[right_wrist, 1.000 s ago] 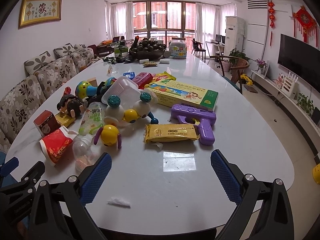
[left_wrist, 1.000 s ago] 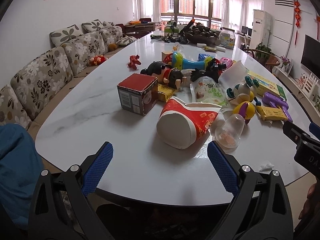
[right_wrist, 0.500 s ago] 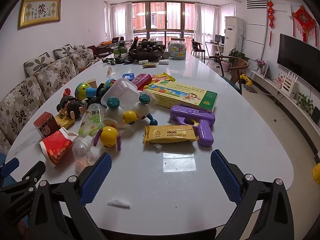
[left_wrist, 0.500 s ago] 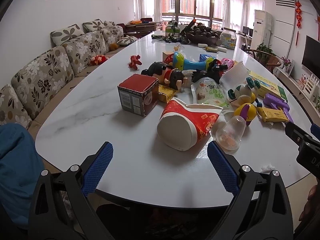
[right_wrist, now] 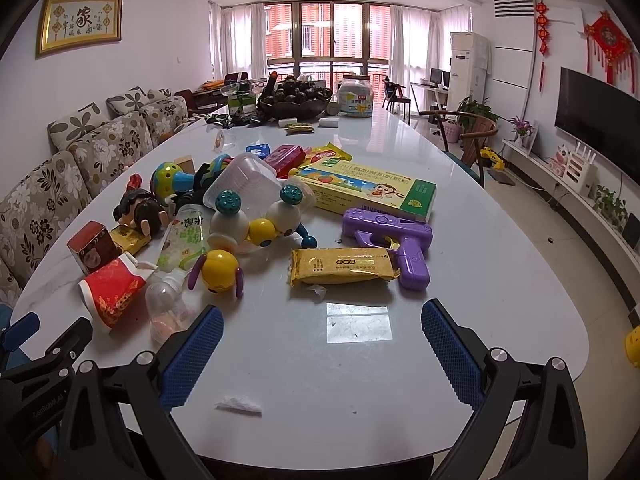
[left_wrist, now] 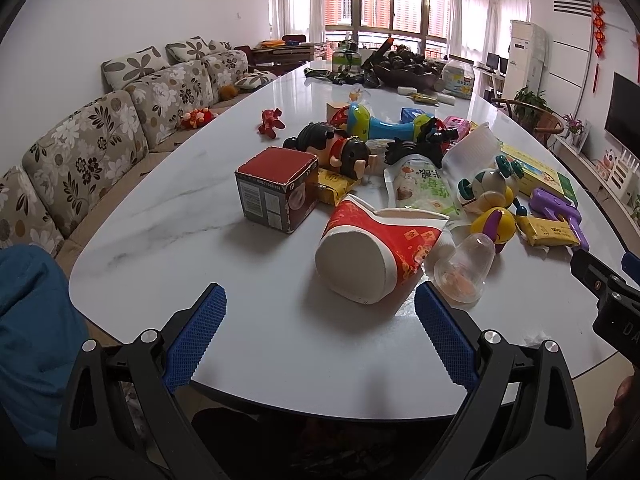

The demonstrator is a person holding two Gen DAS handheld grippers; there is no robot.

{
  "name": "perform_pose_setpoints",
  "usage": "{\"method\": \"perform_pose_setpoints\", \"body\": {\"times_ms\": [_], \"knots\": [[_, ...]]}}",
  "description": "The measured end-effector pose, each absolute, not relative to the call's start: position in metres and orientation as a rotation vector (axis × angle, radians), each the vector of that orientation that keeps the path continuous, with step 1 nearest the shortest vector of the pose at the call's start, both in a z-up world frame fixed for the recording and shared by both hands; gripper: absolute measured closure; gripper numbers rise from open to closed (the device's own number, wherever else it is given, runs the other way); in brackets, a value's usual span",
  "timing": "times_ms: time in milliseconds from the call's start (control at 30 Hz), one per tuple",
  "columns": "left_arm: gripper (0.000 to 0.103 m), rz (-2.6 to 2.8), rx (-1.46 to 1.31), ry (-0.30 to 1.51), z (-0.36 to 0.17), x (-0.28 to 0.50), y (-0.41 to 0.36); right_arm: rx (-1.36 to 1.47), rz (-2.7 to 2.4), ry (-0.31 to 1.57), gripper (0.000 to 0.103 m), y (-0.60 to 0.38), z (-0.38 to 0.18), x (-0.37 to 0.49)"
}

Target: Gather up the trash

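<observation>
both jaws gape wide, holding nothing, at the near table (right_wrist: 500, 264) edge. the crushed red paper cup (left_wrist: 372, 250) lies just ahead of the left gripper (left_wrist: 320, 336), touching a clear bottle (left_wrist: 464, 268); toys crowd beyond, so a careless grab could snag them instead.

Your right gripper (right_wrist: 320, 354): spread wide, empty, above the table (right_wrist: 500, 280) edge.
Yellow wrapper (right_wrist: 342, 266): twelve o'clock, lying flat.
Tissue scrap (right_wrist: 239, 404): seven o'clock, near your fingers.
</observation>
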State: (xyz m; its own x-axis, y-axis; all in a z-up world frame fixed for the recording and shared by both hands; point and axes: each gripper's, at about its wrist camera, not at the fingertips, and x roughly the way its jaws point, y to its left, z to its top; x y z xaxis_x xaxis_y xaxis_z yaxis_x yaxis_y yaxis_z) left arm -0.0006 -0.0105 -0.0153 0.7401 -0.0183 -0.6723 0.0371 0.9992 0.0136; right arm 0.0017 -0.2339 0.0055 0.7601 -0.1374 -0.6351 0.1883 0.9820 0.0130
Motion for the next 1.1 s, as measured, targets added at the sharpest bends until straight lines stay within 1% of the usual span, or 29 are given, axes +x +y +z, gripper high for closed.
{"method": "perform_pose_setpoints", "body": {"times_ms": [733, 867, 1100], "knots": [[0.010, -0.028, 0.025, 0.737, -0.018, -0.001, -0.007, 0.065, -0.161, 0.670, 0.005, -0.244, 0.002, 0.003], [0.010, -0.023, 0.020, 0.733, -0.018, -0.001, -0.006, 0.046, -0.007, 0.658, 0.005, -0.268, 0.001, 0.014], [0.010, -0.037, 0.044, 0.717, -0.018, -0.002, -0.014, -0.111, 0.224, 0.751, 0.005, -0.303, -0.007, 0.048]]}}
